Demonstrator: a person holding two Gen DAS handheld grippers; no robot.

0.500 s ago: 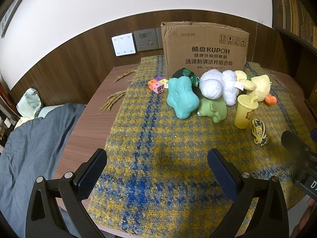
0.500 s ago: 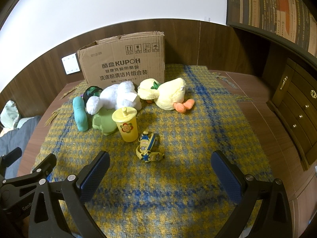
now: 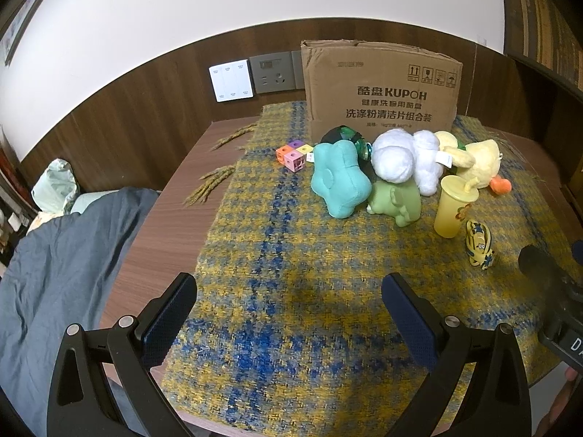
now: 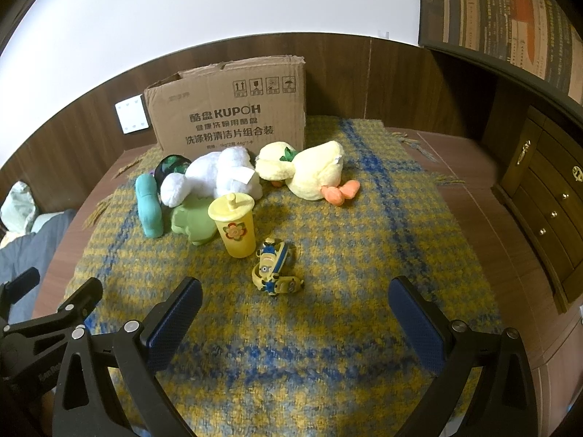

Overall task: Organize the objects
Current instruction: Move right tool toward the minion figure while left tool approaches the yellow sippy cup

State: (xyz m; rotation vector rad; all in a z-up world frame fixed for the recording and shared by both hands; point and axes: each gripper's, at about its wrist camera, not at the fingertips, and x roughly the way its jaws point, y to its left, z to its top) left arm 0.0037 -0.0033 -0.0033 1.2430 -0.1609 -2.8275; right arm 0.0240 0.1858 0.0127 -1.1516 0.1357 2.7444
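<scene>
Toys crowd in front of the cardboard box (image 4: 226, 107) on your worktop's woven cloth (image 4: 364, 255): the yellow cup (image 4: 235, 225) stands nearer you than the box, the minion car (image 4: 273, 267) just beside the cup. Your left tool (image 3: 289, 313) and right tool (image 4: 293, 313) both gape wide, holding nothing.

A home, likely a bedroom — a wooden table (image 3: 171, 218) under a woven cloth (image 3: 328, 291), soft toys (image 4: 218, 174), rumpled bedding (image 3: 54, 255), a chest of drawers (image 4: 546, 200) and wall switches (image 3: 231, 80) against wood panelling.
</scene>
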